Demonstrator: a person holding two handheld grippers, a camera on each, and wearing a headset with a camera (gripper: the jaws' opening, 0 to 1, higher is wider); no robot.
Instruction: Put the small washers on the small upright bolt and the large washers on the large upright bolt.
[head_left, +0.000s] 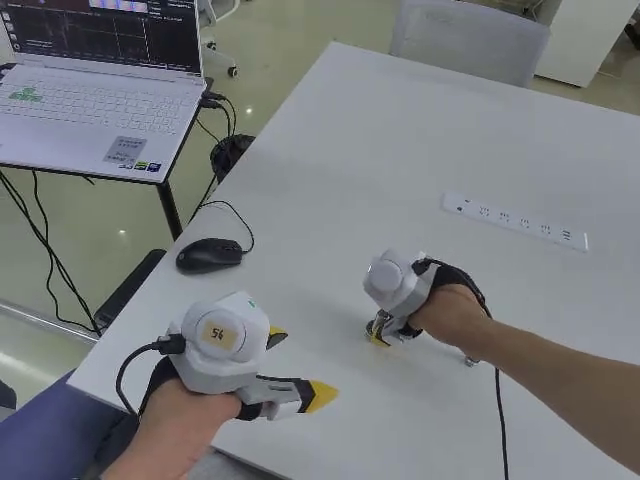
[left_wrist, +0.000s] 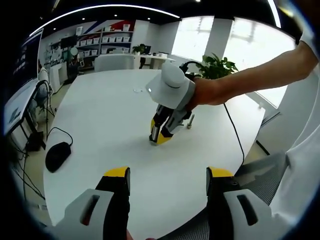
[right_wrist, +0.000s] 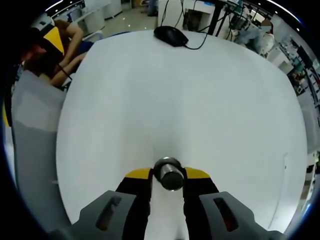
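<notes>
1. The person's right hand (head_left: 450, 315) is holding the right gripper (head_left: 380, 335) with its tips pointing down at the white table (head_left: 400, 150). In the head view it is sitting at about 5 o'clock from the tabletop's middle.
2. In the right gripper view, the right gripper (right_wrist: 169, 176) is clamping its yellow-tipped jaws close on a round grey metal piece (right_wrist: 169, 172), pressing it from 9 and 3 o'clock. The piece is showing end-on, so I cannot tell whether it is a bolt or a washer.
3. A slender upright bolt (head_left: 467, 360) is standing on the table at 4 o'clock from the right gripper in the head view, just beside the right wrist. In the left gripper view the same bolt (left_wrist: 190, 121) is standing at 2 o'clock from the right gripper's tips (left_wrist: 160, 137), near them but apart.
4. The left hand (head_left: 190, 410) is holding the left gripper (head_left: 298, 367) by the table's near edge, at 8 o'clock from the right gripper. Its jaws are spreading wide in the left gripper view (left_wrist: 169, 175), gripping nothing, with bare tabletop between them.
5. A black mouse (head_left: 210, 255) is lying at 10 o'clock from the right gripper, well apart from it.
6. A white power strip (head_left: 515, 222) is lying at 1 o'clock.
7. A laptop (head_left: 100, 100) is sitting open on a side stand at 10 o'clock, off the table.
8. A grey chair (head_left: 470, 40) is standing at the table's far edge, at 12 o'clock.
</notes>
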